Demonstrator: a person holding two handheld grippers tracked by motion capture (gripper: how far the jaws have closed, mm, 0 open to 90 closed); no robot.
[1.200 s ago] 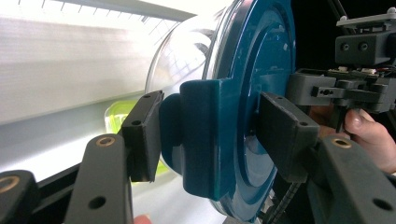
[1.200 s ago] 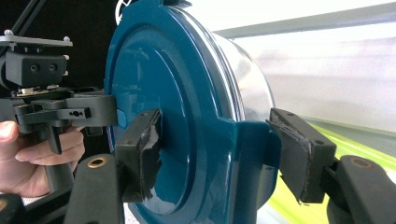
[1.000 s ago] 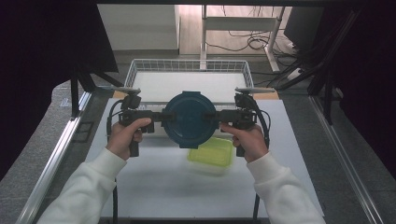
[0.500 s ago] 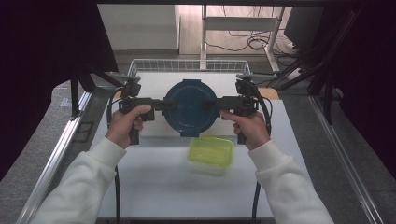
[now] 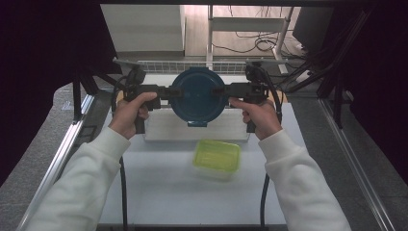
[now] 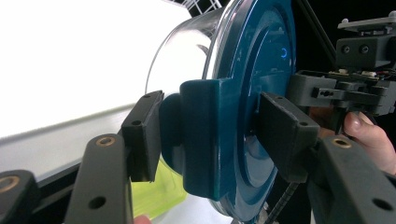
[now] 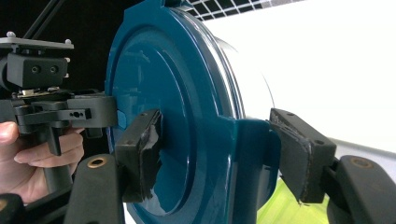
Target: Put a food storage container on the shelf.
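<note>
Left gripper (image 5: 169, 92) and right gripper (image 5: 219, 91) each clamped on opposite latches of blue-lidded round container (image 5: 198, 96), held above counter (image 5: 159, 187) near green container (image 5: 217, 156).

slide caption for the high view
Both grippers clamp a round blue-lidded container above the table, yellow-green box below.

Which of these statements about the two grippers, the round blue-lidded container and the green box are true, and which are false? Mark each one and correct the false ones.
1. Both grippers clamp the round container by its lid tabs. True.
2. The green box sits on the table nearer the person than the container. True.
3. The container's lid is red. False: it is dark blue.
4. The left gripper hangs open, away from the container. False: it is shut on a tab.
5. The right gripper holds the green box. False: it grips the container.
</note>
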